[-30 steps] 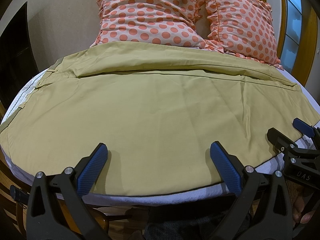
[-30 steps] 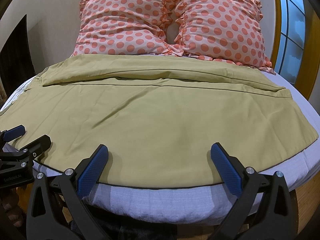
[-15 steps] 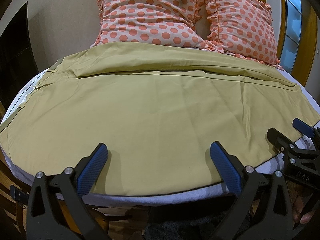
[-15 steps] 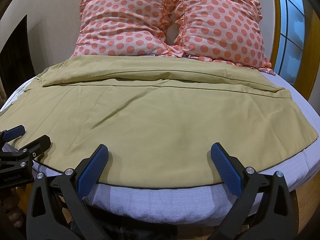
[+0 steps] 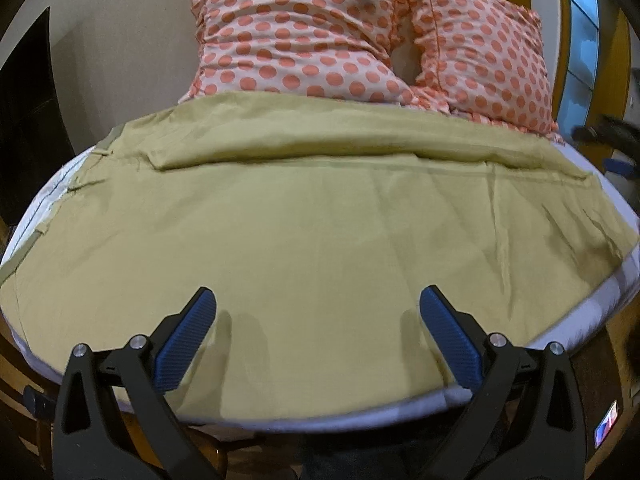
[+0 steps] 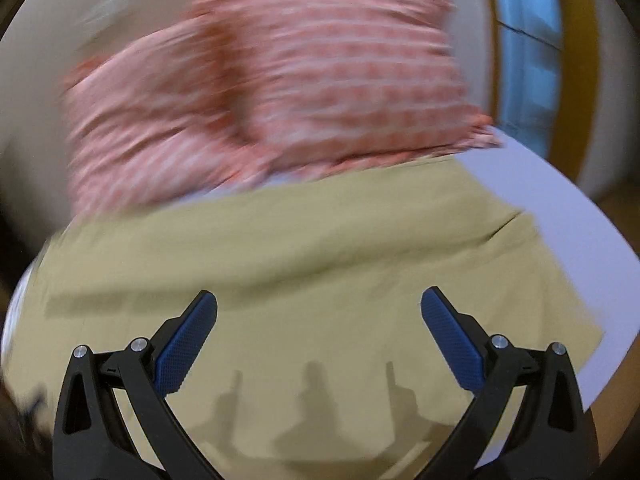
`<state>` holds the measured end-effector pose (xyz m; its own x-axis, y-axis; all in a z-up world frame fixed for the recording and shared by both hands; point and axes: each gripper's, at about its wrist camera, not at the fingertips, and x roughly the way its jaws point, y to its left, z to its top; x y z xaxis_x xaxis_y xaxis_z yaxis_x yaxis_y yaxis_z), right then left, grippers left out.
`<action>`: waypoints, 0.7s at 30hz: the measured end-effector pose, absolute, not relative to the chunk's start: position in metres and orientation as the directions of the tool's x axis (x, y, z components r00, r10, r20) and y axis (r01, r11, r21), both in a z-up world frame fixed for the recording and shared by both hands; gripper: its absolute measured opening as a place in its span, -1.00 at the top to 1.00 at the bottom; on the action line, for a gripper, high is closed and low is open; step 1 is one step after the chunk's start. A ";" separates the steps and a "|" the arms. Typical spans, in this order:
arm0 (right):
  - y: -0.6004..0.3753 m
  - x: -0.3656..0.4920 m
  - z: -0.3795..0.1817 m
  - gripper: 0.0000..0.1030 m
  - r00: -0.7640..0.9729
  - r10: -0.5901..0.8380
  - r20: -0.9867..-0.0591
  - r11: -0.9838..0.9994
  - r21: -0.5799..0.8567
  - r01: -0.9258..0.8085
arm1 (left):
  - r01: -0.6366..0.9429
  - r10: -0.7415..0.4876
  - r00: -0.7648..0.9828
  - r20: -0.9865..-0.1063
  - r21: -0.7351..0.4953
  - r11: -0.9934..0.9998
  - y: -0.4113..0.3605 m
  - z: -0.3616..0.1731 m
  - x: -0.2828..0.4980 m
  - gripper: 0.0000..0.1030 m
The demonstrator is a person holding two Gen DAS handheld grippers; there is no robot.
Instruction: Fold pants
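Note:
Olive-tan pants (image 5: 320, 216) lie spread flat across the bed, with one leg folded along the far edge near the pillows. My left gripper (image 5: 318, 308) is open and empty, hovering over the near hem of the pants. My right gripper (image 6: 319, 310) is open and empty above the pants (image 6: 304, 264), farther in over the bed; its view is motion-blurred. The right gripper also shows in the left wrist view (image 5: 612, 148) at the far right, blurred.
Two pink pillows with orange dots (image 5: 312, 36) lean against the wall at the head of the bed. A white sheet (image 6: 568, 216) covers the mattress. A window with a wooden frame (image 5: 580, 32) is on the right. A dark doorway (image 5: 28, 112) is on the left.
Both grippers have moved forward over the bed. The right gripper moved fast, up and to the right, away from the near edge. Both stay open.

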<state>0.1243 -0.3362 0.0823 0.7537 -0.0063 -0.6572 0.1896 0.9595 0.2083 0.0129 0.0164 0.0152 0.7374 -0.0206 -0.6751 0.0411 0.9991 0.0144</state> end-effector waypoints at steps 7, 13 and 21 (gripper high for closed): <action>-0.433 0.297 0.051 -0.22 0.524 -0.168 -0.835 0.802 0.193 0.565 | 0.038 -0.029 0.773 -0.634 0.001 0.999 0.031 0.039 0.037 -0.97; -0.467 0.361 0.018 -0.24 0.439 -0.196 -0.877 0.693 0.193 0.695 | 0.017 -0.011 0.777 -0.629 0.004 1.000 0.043 0.044 0.059 -0.97; -0.474 0.356 -0.005 0.46 0.518 -0.322 -0.793 0.788 0.079 0.611 | -0.008 -0.026 0.760 -0.649 -0.049 0.999 0.049 0.037 0.073 -0.97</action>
<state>0.3561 -0.4744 -0.0055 0.5179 -0.3220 -0.7926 0.6107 0.7879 0.0790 0.0730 0.0491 0.0369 0.7603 -0.0255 -0.6491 -0.0081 0.9988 -0.0488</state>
